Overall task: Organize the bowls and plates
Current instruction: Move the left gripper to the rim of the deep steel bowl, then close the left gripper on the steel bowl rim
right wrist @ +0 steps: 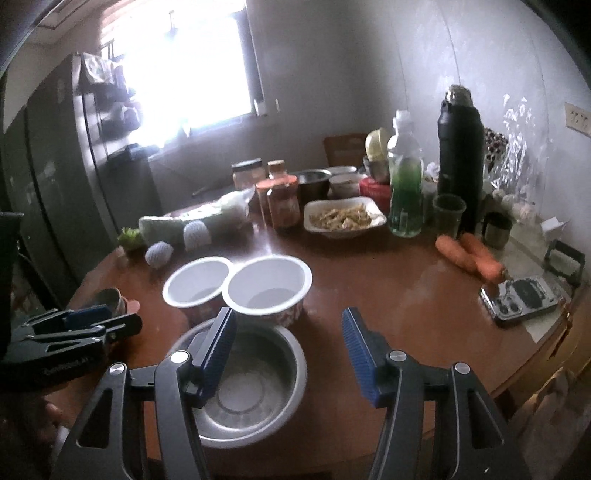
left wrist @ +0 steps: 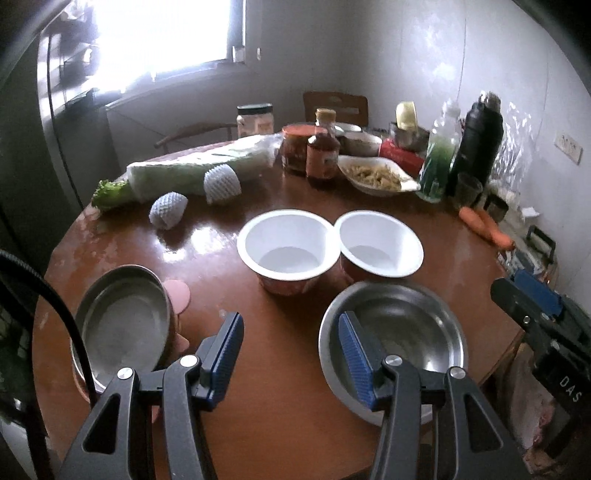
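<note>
Two steel bowls nearest, two white bowls beyond.
Both the left gripper (left wrist: 291, 345) and right gripper (right wrist: 288, 345) are held spread and empty; the near steel bowl (right wrist: 255, 384) is seen at the right gripper's 9 o'clock, nearer that hand.

Daylight pours in from the window (left wrist: 162, 33) at upper left in both views and blows out to pure white, with haze bleeding onto the frame; the rest of the room sits dim and greyish. The brown table (left wrist: 280, 369) carries a soft glare streak near its far left side; the white bowls (left wrist: 286, 245) glow bright. Fisheye bending curves the walls and darkens the corners to black; the right wrist view is softer, with smeared bowl rims; both are grainy.
</note>
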Available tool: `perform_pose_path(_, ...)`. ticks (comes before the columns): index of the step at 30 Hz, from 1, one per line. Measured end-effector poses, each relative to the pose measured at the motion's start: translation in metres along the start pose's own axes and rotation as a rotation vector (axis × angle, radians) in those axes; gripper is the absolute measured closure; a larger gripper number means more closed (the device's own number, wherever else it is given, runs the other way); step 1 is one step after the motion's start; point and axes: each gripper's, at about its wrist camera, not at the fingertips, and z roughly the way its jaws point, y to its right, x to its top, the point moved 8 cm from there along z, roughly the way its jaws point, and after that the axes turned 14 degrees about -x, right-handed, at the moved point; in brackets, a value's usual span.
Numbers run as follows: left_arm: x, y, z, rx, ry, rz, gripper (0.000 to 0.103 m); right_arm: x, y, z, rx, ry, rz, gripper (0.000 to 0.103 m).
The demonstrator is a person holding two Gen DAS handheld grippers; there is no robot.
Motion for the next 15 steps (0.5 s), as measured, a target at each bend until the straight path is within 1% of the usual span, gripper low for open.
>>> perform_pose_path(4,-0.006,0.001,0.013,-0.005,-0.025,-0.005,0.049,-0.011,0.0,0.011,0.006,-0.036,-0.006,0.042)
perform_pose_path(9,-0.016,0.003,0.033,-0.03,-0.07,-0.016,0.049,-0.03,-0.003,0.031,0.015,-0.107,-0.02,0.042)
perform_pose_path(13,-0.02,0.008,0.041,-0.047,-0.085,-0.005,0.049,-0.039,-0.006,0.043,0.038,-0.142,-0.015,0.042)
perform_pose_path(15,-0.022,0.009,0.046,-0.051,-0.093,-0.005,0.049,-0.042,-0.006,0.048,0.034,-0.156,-0.016,0.042)
